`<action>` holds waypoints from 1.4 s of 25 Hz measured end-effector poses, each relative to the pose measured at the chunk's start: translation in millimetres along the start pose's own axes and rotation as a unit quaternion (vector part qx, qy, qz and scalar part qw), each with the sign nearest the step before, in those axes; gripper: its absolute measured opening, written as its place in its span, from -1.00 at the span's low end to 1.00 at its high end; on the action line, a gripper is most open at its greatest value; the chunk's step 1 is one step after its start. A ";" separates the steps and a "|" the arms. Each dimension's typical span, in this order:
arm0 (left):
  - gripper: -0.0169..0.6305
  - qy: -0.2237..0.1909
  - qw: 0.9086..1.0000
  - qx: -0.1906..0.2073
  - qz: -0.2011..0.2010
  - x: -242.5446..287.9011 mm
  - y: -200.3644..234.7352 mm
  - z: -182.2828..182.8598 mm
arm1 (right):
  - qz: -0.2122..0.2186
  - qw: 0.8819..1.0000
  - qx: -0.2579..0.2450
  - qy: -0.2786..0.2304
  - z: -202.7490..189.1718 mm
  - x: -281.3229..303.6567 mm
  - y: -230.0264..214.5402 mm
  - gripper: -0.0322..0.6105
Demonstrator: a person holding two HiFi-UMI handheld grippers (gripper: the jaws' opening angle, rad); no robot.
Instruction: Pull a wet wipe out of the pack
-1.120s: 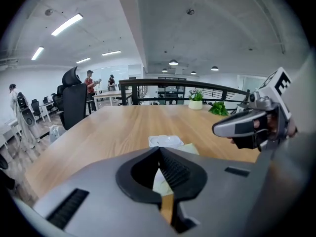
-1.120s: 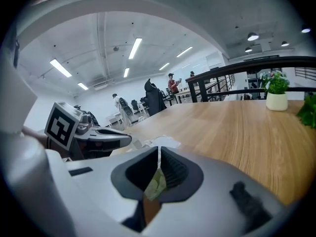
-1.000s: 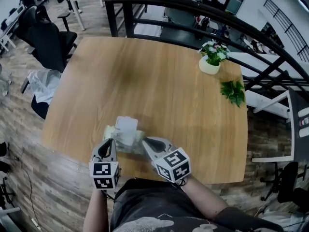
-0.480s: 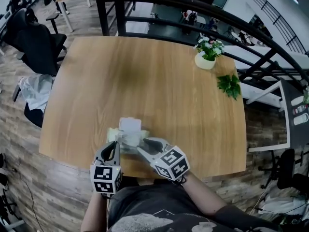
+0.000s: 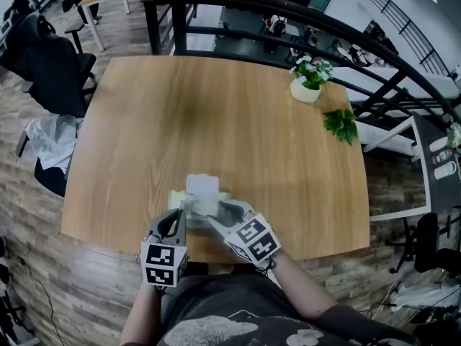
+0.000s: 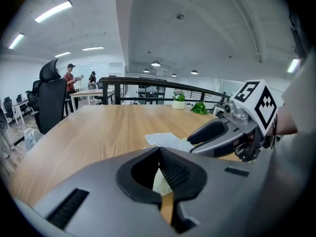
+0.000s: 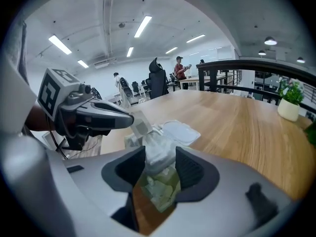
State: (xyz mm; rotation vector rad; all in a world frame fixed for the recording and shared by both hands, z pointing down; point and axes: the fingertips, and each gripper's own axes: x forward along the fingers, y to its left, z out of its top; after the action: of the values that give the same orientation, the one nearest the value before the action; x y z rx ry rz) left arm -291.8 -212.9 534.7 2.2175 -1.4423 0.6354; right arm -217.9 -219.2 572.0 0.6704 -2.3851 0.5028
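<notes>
The wet wipe pack (image 5: pixel 196 202) lies near the front edge of the wooden table (image 5: pixel 216 114), its white lid (image 5: pixel 202 187) flipped open toward the far side. A crumpled white wipe (image 7: pixel 157 152) sticks up out of the pack's opening. My right gripper (image 5: pixel 214 211) has just been opening its jaws; they stand wide on either side of the wipe, and the pads do not press on it. My left gripper (image 5: pixel 180 213) is shut on the left end of the pack (image 7: pixel 140 126). In the left gripper view the jaws of the left gripper (image 6: pixel 159 149) meet, with pale pack film under them.
A white pot of flowers (image 5: pixel 310 81) and a green leafy sprig (image 5: pixel 341 126) sit at the table's far right. A black railing (image 5: pixel 288 13) runs behind the table. A black office chair (image 5: pixel 50 56) stands to the left. The table's front edge is just under my grippers.
The right gripper's jaws have spread apart around the wipe and the gripper has dipped a little toward the pack. The left gripper stays shut at the pack's end.
</notes>
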 end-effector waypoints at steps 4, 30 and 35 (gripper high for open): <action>-0.90 -0.001 1.000 0.008 -0.011 -1.0 -4.2 3.2 | -0.014 1.000 -0.012 -0.006 3.1 -1.3 -1.3 -0.35; -0.90 0.008 1.000 0.019 0.001 -0.2 -5.2 3.1 | -0.020 0.998 -0.063 0.008 2.6 5.2 5.7 -0.79; -0.90 0.010 1.000 0.015 0.013 -0.1 -2.4 2.6 | -0.015 0.997 -0.069 0.007 4.2 2.3 5.1 -0.79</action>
State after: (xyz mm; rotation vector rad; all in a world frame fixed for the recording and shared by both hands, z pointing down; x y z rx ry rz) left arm -289.3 -213.4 532.3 2.2132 -1.4622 0.6906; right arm -224.3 -217.9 569.4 0.6365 -2.3673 0.3259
